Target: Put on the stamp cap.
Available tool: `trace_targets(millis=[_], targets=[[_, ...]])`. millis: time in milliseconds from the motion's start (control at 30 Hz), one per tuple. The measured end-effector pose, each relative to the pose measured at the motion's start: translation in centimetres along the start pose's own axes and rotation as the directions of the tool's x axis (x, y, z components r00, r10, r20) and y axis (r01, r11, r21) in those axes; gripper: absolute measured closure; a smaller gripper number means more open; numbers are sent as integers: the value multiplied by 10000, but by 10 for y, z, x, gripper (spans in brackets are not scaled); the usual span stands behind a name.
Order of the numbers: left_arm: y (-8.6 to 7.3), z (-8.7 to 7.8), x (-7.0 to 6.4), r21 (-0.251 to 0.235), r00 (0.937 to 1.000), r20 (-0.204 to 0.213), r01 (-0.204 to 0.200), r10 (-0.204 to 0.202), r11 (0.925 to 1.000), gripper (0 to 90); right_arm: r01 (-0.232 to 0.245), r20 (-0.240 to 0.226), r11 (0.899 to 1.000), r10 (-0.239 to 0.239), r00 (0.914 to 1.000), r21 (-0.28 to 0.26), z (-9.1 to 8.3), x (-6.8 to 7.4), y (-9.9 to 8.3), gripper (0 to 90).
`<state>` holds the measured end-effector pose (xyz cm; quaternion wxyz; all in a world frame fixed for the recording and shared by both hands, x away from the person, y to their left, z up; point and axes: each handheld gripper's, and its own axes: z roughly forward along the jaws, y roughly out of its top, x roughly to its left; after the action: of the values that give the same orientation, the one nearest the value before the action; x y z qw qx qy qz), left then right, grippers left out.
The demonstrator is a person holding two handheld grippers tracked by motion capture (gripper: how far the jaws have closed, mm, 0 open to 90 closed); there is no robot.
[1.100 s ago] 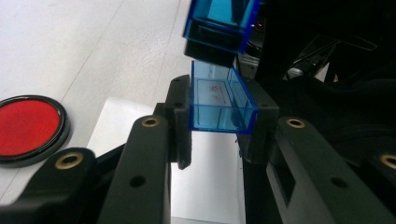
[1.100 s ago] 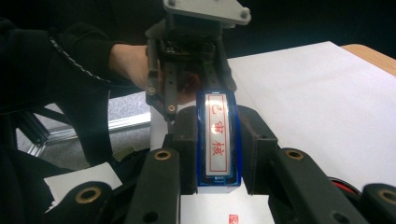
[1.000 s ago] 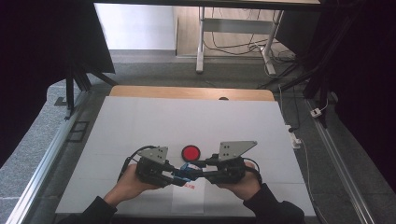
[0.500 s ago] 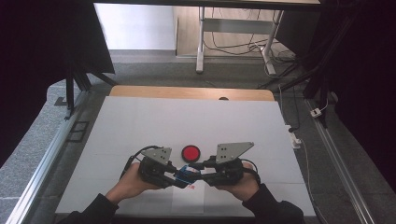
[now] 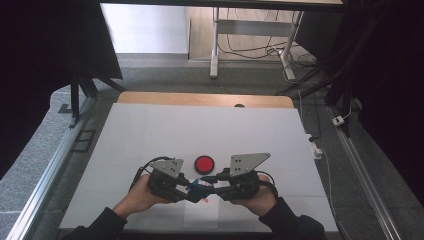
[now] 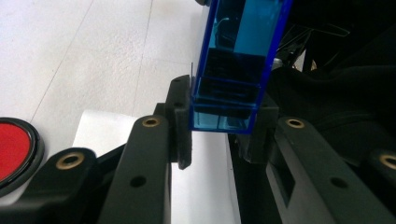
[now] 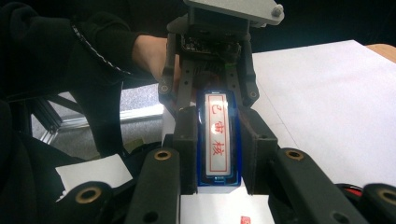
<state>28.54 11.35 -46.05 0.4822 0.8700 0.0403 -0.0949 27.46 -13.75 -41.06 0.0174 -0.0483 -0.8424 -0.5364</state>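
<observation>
Right in the middle sits a small blue transparent block [image 5: 201,185], held just above the white surface [image 5: 150,135] near its front edge, between the two hands. In the left gripper view the blue block [image 6: 233,74] is a hollow clear-walled piece, its lower end pinched between the black pads, so the left tongs [image 6: 223,135] are clamped on it. The right gripper view looks at it end on: the blue block [image 7: 218,140] carries a white face with a red border and red characters, and the right tongs [image 7: 218,151] squeeze it from both sides too. So both tongs grip the same piece from opposite ends, the left tongs [image 5: 184,184] and the right tongs [image 5: 216,181] meeting nose to nose in the high view. Behind the block in the right gripper view comes the other gripper, a hand [image 7: 149,51] and a dark sleeve [image 7: 88,46] wrapped around it. Just beyond the tongs on the surface lies a red round disc with a black rim [image 5: 204,163], also peeking in at the left gripper view's edge [image 6: 14,149]. Beneath the block a small red mark [image 7: 245,219] shows on white paper.
</observation>
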Motion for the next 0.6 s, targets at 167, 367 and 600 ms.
trace_targets(millis=[167,367,600], targets=[[1,-1,-2,-132,9996,-97,-268,266,9996,684,-65,-65,9999,64,10000,-125,-1,0,0,713],[2,-2,-5,-95,9975,-217,-681,678,9976,686,-270,-310,9992,261,9992,-299,-1,-2,-2,714],[1,-3,-5,-84,9973,-246,-699,697,9975,685,-327,-325,9988,315,9990,-368,0,-3,-3,714]])
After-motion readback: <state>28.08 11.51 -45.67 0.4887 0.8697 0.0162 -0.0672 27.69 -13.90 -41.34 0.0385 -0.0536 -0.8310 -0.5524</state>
